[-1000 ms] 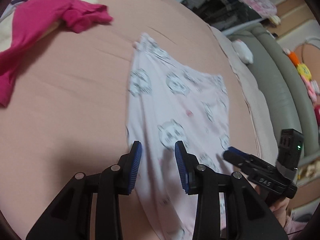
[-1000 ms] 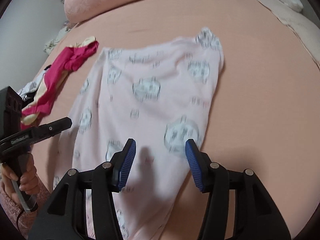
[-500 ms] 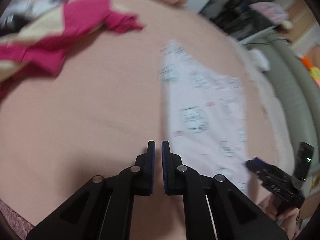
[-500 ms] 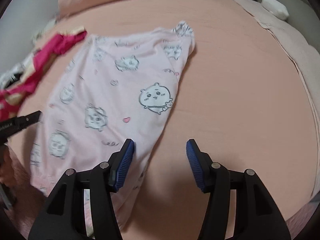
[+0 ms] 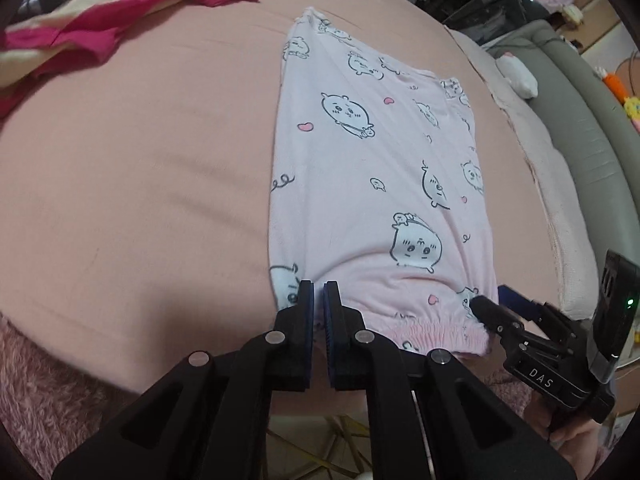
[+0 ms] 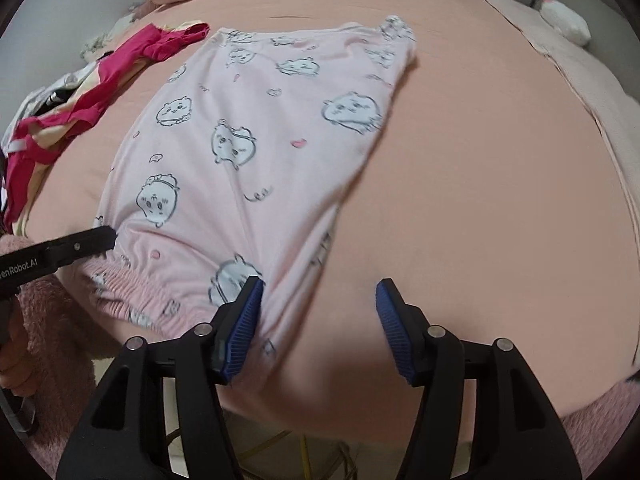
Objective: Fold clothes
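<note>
Over at nine o'clock on the peach-sheeted bed (image 5: 132,184), a crumpled magenta and cream garment (image 5: 96,20) lies well apart from the action. Now the left tongs (image 5: 319,300) — clenched, blue pads almost together, having just snapped closed — sit at the near left corner of the pale pink pyjama trousers printed with white cartoon creatures (image 5: 372,184), right by the gathered waistband (image 5: 432,330). From here I can't tell whether any cloth is actually pinched between those pads. The trousers themselves lie flat on the bed, legs running away toward twelve o'clock, waistband at six, at the bed's near edge. Moving right: the right tongs (image 6: 318,320) stand released, jaws wide and just opening further, the left pad (image 6: 244,320) touching the trousers' right edge, the other pad over bare sheet. Nothing is gripped there. Far out at two o'clock, a grey padded bed frame (image 5: 580,120) curves round, a small white plush (image 5: 516,76) lying beside it.
</note>
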A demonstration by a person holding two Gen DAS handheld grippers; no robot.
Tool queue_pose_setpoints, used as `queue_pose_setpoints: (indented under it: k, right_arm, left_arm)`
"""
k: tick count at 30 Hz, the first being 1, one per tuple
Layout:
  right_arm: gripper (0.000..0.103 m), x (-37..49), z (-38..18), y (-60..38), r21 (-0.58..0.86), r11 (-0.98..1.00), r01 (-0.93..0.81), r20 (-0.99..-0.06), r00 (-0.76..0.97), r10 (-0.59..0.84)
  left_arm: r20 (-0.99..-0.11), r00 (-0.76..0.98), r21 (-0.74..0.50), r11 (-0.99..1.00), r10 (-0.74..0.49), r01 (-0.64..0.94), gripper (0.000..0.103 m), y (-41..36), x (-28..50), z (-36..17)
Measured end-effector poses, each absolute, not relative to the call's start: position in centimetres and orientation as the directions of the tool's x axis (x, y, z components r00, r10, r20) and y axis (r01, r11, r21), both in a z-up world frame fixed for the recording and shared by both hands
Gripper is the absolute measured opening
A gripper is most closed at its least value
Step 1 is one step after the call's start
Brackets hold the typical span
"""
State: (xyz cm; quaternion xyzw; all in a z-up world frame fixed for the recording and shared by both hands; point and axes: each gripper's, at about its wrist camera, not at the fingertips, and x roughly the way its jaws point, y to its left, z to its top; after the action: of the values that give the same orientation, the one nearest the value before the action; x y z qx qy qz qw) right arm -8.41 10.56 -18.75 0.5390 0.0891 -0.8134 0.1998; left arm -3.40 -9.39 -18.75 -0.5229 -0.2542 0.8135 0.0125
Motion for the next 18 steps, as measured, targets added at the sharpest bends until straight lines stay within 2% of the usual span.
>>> queue_pose_setpoints:
  k: [4,5,6,8,13,15,17,18]
  right_arm:
    - [0.060,-7.8,-17.7,11.8,0.111,-0.908,0.404,-0.897,-0.353,-0.266]
    - [0.060,-7.7,-17.4,12.1,0.128,-0.909,0.398,-0.890,-0.359,-0.282]
    - [0.060,-7.6,-17.0,12.5,0.145,-0.908,0.394,-0.882,-0.364,-0.298]
    - [0.060,-7.4,-16.6,12.8,0.166,-0.905,0.392,-0.870,-0.373,-0.322]
    - [0.063,-6.4,-17.6,12.8,0.103,-0.906,0.410,-0.908,-0.334,-0.254]
    - [0.063,-6.5,-17.6,13.3,0.078,-0.920,0.384,-0.916,-0.337,-0.217]
    - [0.057,-6.5,-17.6,14.0,-0.053,-0.938,0.344,-0.923,-0.374,-0.085]
    - [0.058,-6.4,-17.6,14.6,-0.061,-0.944,0.325,-0.922,-0.380,-0.071]
  left_arm:
    - [-0.798,-0.499,-0.488,-0.849,0.339,0.203,0.010,-8.9,-3.2,-17.9]
    - [-0.783,-0.512,-0.504,-0.844,0.354,0.186,0.015,-8.7,-3.2,-17.6]
    - [-0.769,-0.524,-0.514,-0.841,0.366,0.167,0.026,-8.4,-3.1,-17.2]
    - [-0.757,-0.531,-0.522,-0.841,0.381,0.141,0.034,-7.8,-3.4,-16.9]
    - [-0.834,-0.457,-0.433,-0.881,0.310,0.191,0.033,-7.1,-3.4,-18.4]
    - [-0.825,-0.476,-0.440,-0.875,0.306,0.201,0.033,-7.3,-3.1,-17.8]
    - [-0.826,-0.495,-0.422,-0.877,0.269,0.228,0.033,-7.7,-2.6,-17.5]
    - [-0.820,-0.510,-0.427,-0.872,0.262,0.239,0.033,-8.0,-2.3,-17.4]
